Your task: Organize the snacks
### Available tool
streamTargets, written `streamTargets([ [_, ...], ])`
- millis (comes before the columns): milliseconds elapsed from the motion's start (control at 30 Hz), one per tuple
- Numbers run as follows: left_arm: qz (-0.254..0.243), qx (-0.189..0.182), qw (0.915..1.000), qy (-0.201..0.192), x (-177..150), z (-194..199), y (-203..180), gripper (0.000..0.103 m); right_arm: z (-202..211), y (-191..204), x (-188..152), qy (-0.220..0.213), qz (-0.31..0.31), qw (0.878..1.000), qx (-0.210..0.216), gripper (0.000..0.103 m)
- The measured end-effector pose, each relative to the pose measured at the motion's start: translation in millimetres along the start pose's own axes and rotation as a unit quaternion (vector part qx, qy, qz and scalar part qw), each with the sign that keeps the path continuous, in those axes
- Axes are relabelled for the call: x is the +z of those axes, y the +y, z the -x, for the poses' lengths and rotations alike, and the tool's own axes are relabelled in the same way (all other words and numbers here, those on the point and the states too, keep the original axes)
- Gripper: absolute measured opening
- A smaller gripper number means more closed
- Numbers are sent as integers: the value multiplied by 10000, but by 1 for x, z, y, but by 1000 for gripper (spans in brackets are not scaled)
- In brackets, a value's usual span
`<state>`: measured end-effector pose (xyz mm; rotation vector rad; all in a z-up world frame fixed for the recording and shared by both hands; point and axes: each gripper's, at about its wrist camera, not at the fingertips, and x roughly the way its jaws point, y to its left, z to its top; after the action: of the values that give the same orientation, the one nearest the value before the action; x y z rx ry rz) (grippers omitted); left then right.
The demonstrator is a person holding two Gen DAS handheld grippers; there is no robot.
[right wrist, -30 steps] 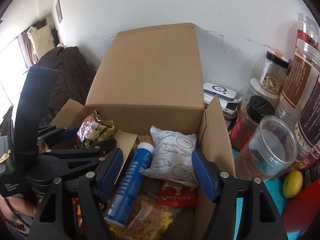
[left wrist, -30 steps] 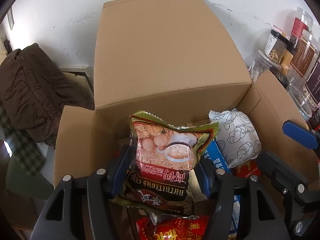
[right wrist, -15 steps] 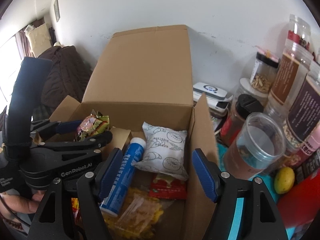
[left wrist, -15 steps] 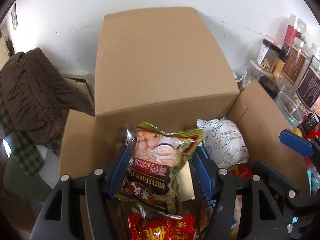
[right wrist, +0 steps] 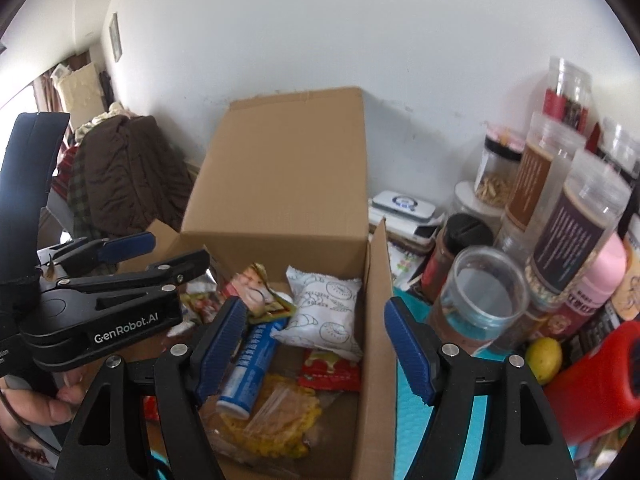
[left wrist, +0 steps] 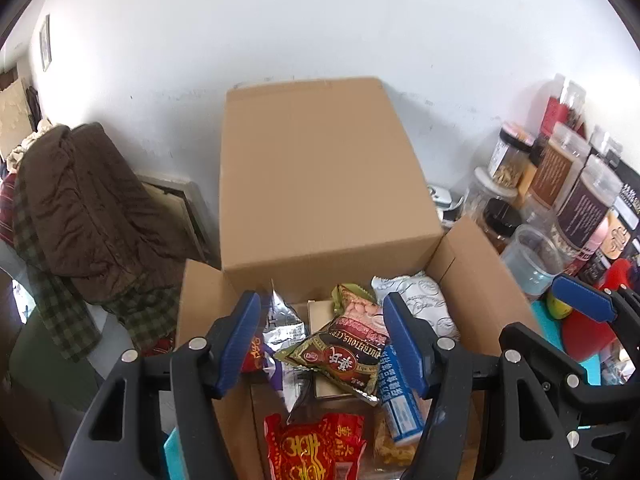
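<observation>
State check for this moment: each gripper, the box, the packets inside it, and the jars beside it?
Left gripper: open, empty.
Right gripper: open, empty.
Box: open, flaps up.
Cereal packet: released, lying tilted on other snacks.
White packet: sealed, lying in box.
Blue tube: capped, lying down.
Red packet: sealed, lying flat.
Clear cup: upright, no lid.
Labelled jars: upright, closed.

One open brown cardboard box holds one blue tube, one white puffy bag, and one green-and-brown snack bag.
</observation>
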<state>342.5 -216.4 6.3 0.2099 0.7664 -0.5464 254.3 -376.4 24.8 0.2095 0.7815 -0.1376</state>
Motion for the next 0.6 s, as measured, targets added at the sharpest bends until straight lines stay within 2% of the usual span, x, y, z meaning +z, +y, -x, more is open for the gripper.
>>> streamTargets([
  [267,20,-2,9991,-432,5,61,1,64,49,15,12,-434,191,9989,-38,73],
  [600,4,53,9948,-1017,-8,146,2,64,127,34,13,-1113,347,9931,-130,73],
])
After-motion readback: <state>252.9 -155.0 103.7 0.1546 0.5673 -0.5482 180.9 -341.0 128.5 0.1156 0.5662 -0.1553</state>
